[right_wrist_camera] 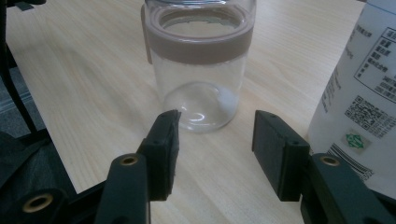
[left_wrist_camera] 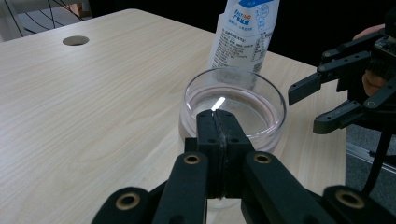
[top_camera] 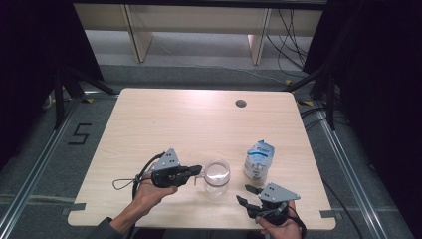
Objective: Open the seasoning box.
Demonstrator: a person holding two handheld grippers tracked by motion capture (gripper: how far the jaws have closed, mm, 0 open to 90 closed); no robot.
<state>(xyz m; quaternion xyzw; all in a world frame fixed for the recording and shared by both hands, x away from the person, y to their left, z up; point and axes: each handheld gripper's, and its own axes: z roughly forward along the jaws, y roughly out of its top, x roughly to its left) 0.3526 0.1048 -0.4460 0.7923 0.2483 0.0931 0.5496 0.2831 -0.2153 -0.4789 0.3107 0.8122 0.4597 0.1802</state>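
Item: clear glass jar with pink band (top_camera: 217, 175), near the table's (top_camera: 164, 119) front edge, beside the white printed pouch (top_camera: 259, 160). Your left gripper (left_wrist_camera: 218, 122), jaws closed, pinches its rim; your right gripper (right_wrist_camera: 215, 140) hangs half-open, empty. Step: steadying; next, you likely take the pouch.

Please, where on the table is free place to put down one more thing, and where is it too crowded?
The wooden table is bare over its whole far half, up to the round hole, and along its left side. It is crowded at the near right: the glass jar, the white pouch, the left gripper and the right gripper stand close together.
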